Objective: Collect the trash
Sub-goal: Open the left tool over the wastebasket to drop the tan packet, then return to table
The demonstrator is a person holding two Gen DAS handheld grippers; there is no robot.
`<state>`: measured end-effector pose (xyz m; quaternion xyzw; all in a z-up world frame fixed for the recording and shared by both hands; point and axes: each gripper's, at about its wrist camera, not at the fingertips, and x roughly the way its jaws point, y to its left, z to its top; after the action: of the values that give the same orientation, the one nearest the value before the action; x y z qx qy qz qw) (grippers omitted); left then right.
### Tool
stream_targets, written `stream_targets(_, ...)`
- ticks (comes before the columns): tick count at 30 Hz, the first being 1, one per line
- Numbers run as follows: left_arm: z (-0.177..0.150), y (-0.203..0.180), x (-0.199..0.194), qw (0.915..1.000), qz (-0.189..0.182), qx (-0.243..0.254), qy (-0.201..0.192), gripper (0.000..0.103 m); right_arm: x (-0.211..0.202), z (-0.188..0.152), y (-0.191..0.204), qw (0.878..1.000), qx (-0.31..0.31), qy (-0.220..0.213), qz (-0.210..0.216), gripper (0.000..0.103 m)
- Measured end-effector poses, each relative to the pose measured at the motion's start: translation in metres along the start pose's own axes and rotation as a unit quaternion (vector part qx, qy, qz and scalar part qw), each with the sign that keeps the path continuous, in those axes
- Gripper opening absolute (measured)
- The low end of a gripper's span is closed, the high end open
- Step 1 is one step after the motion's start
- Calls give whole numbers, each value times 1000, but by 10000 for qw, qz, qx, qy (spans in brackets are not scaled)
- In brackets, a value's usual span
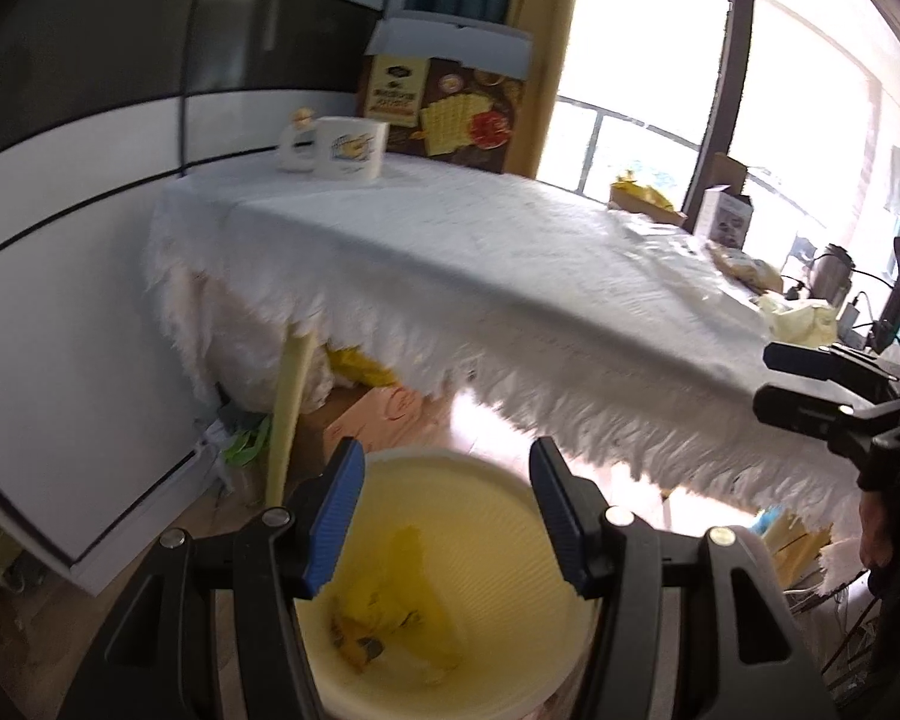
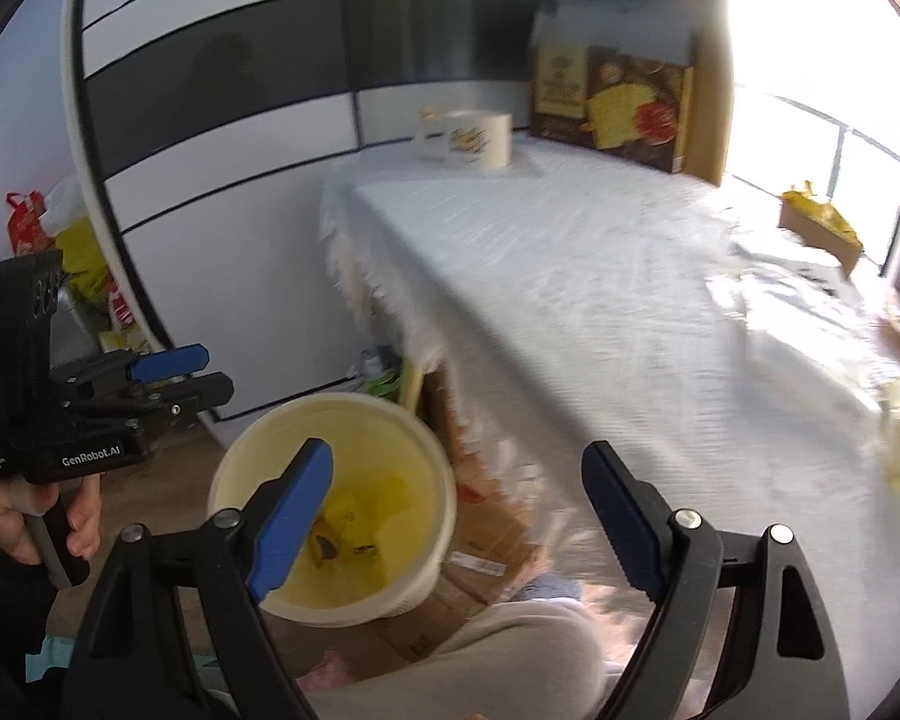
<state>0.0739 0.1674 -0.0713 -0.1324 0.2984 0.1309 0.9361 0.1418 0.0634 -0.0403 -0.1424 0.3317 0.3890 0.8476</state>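
A cream round bin (image 1: 450, 455) stands on the floor by the table edge, and a crumpled yellow wrapper (image 1: 390, 612) lies at its bottom. My left gripper (image 1: 447, 516) hangs over the bin, open, with nothing between its blue pads. In the right wrist view the same bin (image 2: 330, 399) holds the yellow wrapper (image 2: 348, 525). My right gripper (image 2: 459, 528) is open and empty, above the bin's right side and the table's fringe. The left gripper (image 2: 216, 371) shows at the left, held by a hand (image 2: 24, 516). The right gripper (image 1: 771, 381) shows at the right edge. Pale yellow wrappers (image 1: 804, 318) lie on the table.
A white fringed cloth covers the table (image 1: 450, 252). On it stand a white mug (image 1: 354, 147), a large cracker box (image 1: 450, 108), a small cardboard box with yellow contents (image 2: 822, 222) and a white carton (image 1: 723, 219). Cardboard boxes (image 2: 486, 534) and bags sit under the table.
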Motion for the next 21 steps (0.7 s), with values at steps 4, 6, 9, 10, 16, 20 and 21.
stream_targets(4,11,-21,7,9998,-146,114,-55,58,-18,1,-27,9996,124,-121,-233,84)
stream_targets(6,14,-32,11,9996,-215,177,-61,58,-26,-1,-39,9992,178,-166,-325,84)
stream_targets(9,19,-46,17,9991,-293,287,-49,58,-35,-1,-56,9984,265,-219,-438,84)
stream_targets(10,20,-50,19,9990,-314,319,-35,58,-39,-2,-63,9981,307,-242,-483,84)
stream_targets(16,28,-72,31,9978,-431,497,3,59,-53,-7,-93,9959,486,-312,-702,84)
stream_targets(20,36,-91,38,9967,-525,618,-9,59,-63,-10,-113,9940,593,-357,-849,84)
stream_targets(21,38,-95,39,9964,-553,641,-15,59,-67,-11,-118,9934,625,-379,-885,84)
